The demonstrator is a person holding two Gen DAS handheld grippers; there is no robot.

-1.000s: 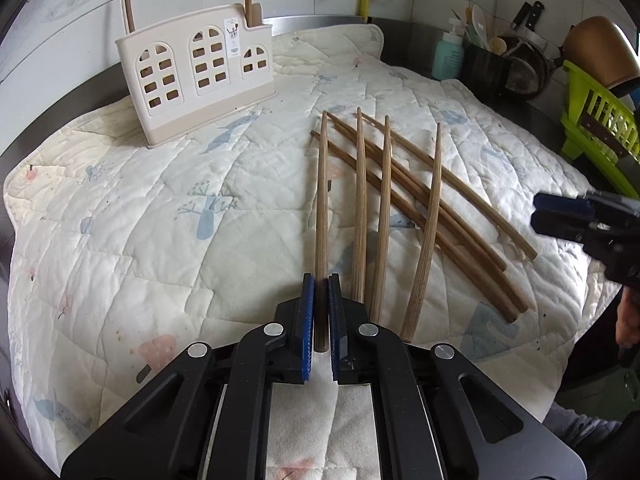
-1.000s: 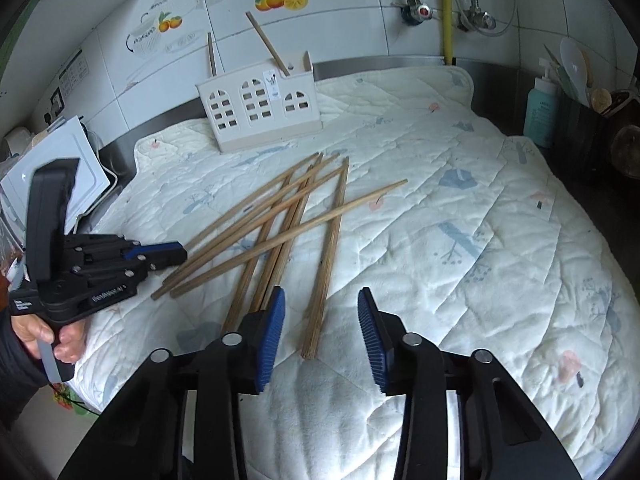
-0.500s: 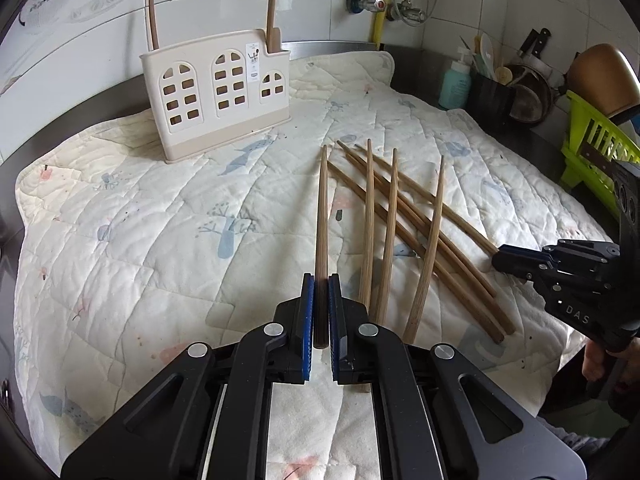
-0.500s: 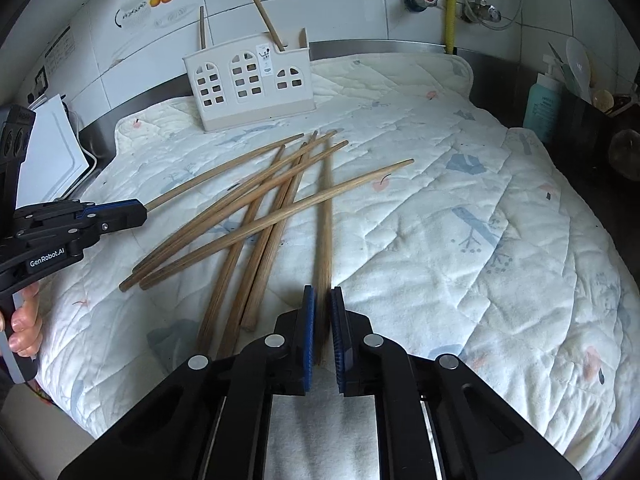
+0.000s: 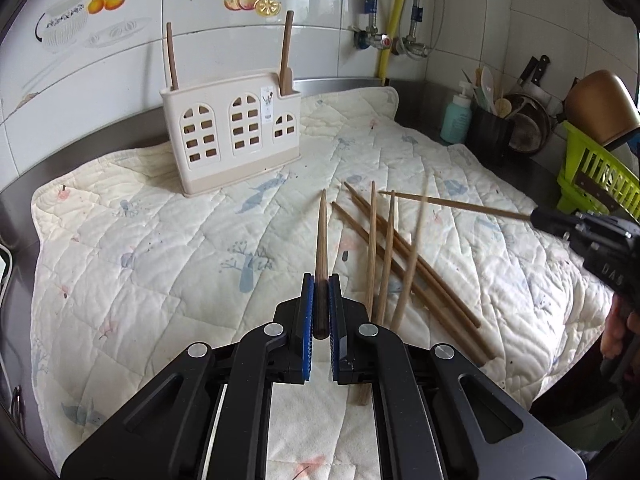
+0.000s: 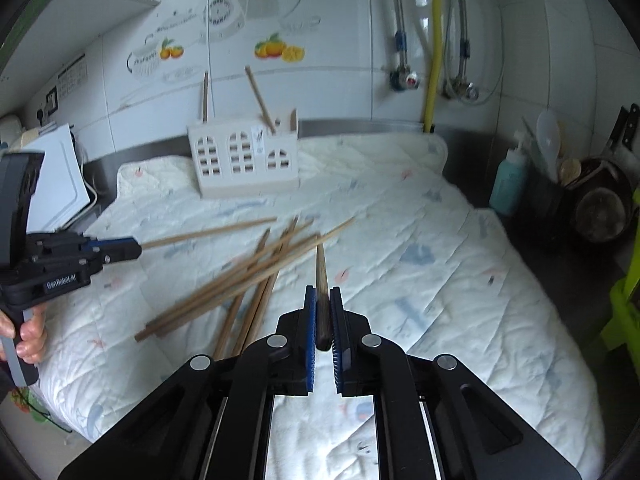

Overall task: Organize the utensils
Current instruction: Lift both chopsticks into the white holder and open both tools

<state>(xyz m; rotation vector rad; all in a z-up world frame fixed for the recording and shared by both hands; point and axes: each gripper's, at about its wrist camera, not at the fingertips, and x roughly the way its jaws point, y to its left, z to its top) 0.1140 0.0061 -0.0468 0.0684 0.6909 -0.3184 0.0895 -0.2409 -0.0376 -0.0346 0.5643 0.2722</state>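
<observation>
Left gripper [image 5: 320, 308], bottom centre of the left wrist view, is clenching the thick end of a dark wooden chopstick [image 5: 321, 236]; the stick is pointing up-frame toward the cream utensil holder [image 5: 232, 136] at upper centre, its tip hanging above the quilted mat [image 5: 160, 264]. Right gripper [image 6: 324, 316], bottom centre of the right wrist view, is likewise gripping a chopstick [image 6: 321, 268] by its butt, shaft running straight up-frame. From the left camera this second stick is showing as a pale rod crossing from the right edge toward centre. Loose chopsticks [image 5: 394, 248] are lying fanned on the mat just right of the left gripper, several crossing each other; the count is hard to make out because some are blurring and the gripper body is covering their near ends. Two sticks are standing in the holder, one at each end; which compartments they occupy cannot be told. The right wrist view is smearing with motion, so the pile there is reading soft. A hand [image 6: 24, 332] is wrapping the left gripper's handle at the left edge, partly cut off.
</observation>
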